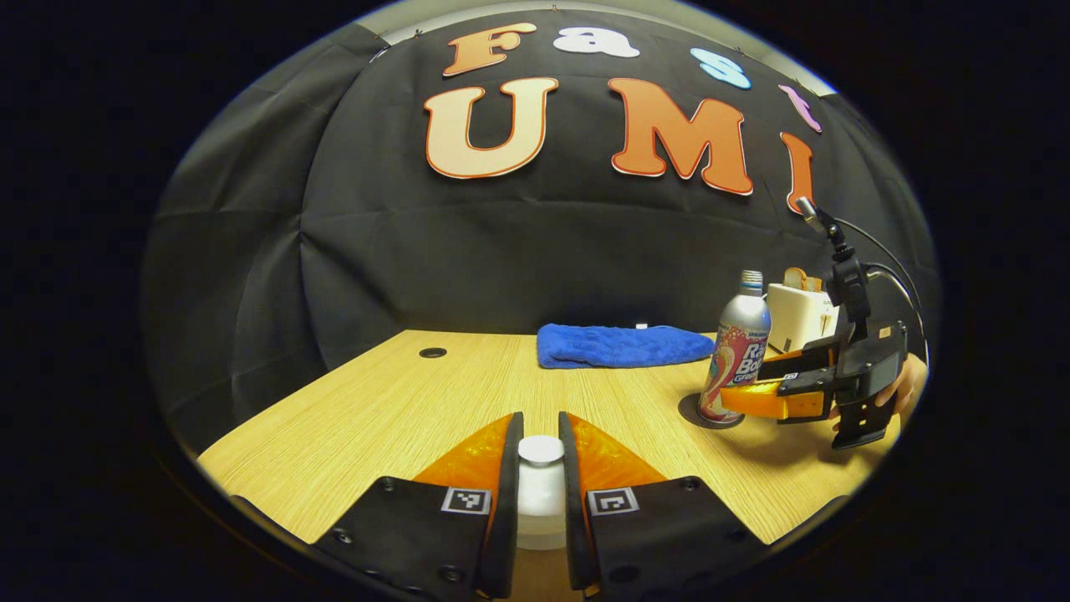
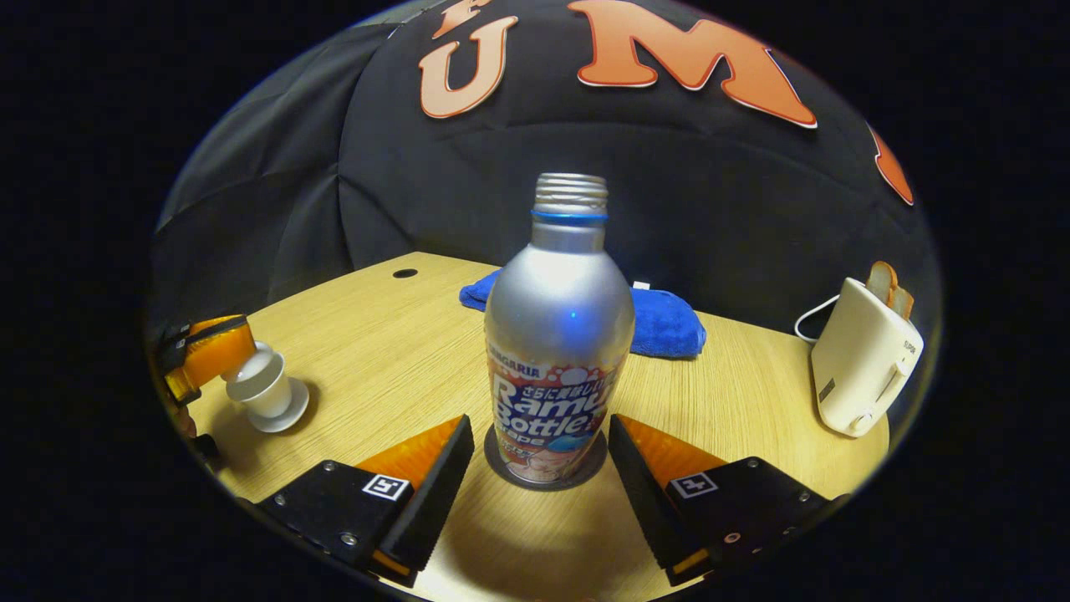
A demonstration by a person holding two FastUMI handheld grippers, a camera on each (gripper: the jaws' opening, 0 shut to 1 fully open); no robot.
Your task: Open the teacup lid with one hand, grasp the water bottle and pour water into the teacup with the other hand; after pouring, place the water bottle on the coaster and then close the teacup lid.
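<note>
A silver water bottle (image 2: 558, 334) without a cap stands upright on a dark round coaster (image 2: 501, 465). My right gripper (image 2: 539, 426) is open, with a finger on each side of the bottle's base and a gap to both. In the left gripper view the bottle (image 1: 740, 355) is at the right, and the right gripper (image 1: 736, 393) reaches it from the side. My left gripper (image 1: 541, 422) is shut on the knob of the white teacup lid (image 1: 541, 450). The lid rests on the white teacup (image 2: 267, 393), which stands on its saucer.
A folded blue towel (image 1: 623, 344) lies at the back of the wooden table (image 1: 376, 418). A white toaster (image 2: 861, 368) with bread in its slots stands at the back right. A small cable hole (image 1: 432, 352) sits at the back left. A hand (image 1: 907, 385) holds the right gripper.
</note>
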